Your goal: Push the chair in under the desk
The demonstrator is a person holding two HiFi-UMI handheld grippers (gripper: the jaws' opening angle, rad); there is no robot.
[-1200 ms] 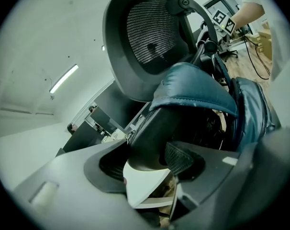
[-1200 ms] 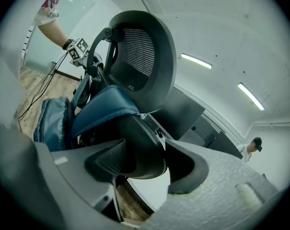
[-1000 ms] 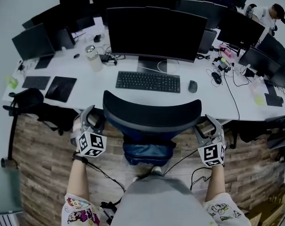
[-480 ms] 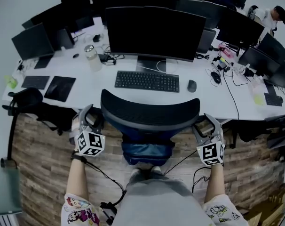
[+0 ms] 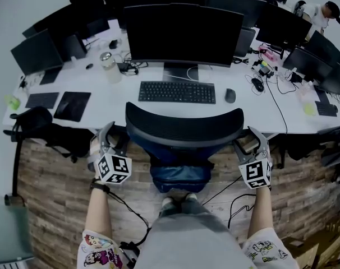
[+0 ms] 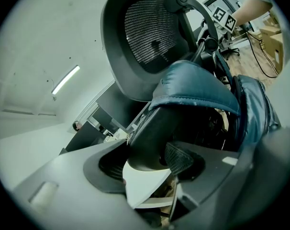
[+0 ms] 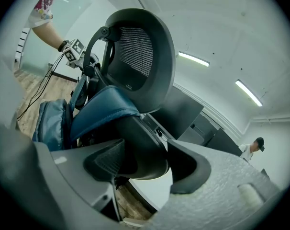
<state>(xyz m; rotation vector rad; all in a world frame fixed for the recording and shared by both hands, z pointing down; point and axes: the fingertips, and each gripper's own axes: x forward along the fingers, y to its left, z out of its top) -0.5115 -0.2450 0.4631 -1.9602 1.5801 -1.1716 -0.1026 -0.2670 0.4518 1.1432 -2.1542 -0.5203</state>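
**A:** Where is the chair standing?

**B:** The chair point(image 5: 184, 129) is standing at the near edge of the desk point(image 5: 119, 104). Its black backrest is facing the person and lining up with the keyboard point(image 5: 177, 92) and the big monitor point(image 5: 183, 33) behind it. The backrest is hiding the seat's front, so I cannot tell how far under it is reaching.

**A:** Is anything lying on it?

**B:** A blue padded bundle point(image 5: 178, 175) is hanging below the backrest.

**A:** And the grippers?

**B:** Both are gripping the chair, one at each side. The left gripper point(image 5: 113, 133) is clamping the left armrest point(image 6: 154, 138), whose dark end is sitting between its pads. The right gripper point(image 5: 251, 138) is doing the same to the right armrest point(image 7: 140, 147).

**A:** What is lying around?

**B:** A mouse point(image 5: 230, 96) is resting just right of the keyboard and a bottle point(image 5: 109, 67) is standing to the monitor's left. More screens are crowding the desk beyond, and a person in a cap point(image 5: 321, 13) is sitting far off at the right.
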